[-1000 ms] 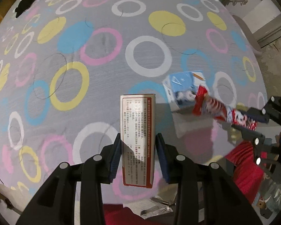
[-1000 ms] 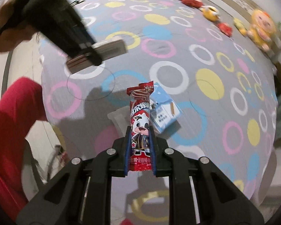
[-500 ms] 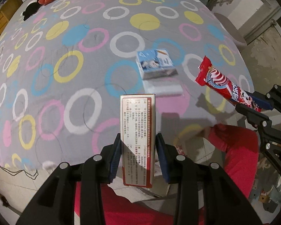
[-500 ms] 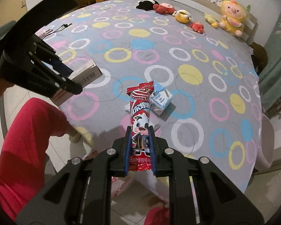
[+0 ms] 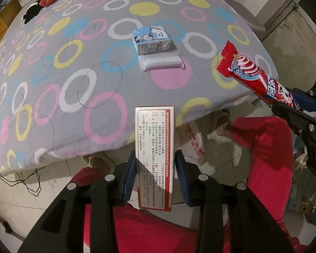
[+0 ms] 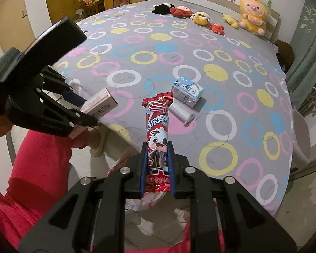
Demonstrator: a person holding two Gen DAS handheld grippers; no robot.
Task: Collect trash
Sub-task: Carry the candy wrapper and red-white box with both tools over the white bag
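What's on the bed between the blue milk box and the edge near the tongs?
A white plastic roll lies right beside the milk box; past it, bare bedspread, in both views.

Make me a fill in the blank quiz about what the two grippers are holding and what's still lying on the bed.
1. The left gripper is shut on a white and red ____.
2. The right gripper is shut on a red ____ printed with a cartoon cow.
3. The blue and white milk carton lies on the ____, in neither gripper.
4. Next to the carton lies a white plastic roll, on the side ____ the bed's foot edge.

Missing words: box; snack wrapper; bedspread; nearer
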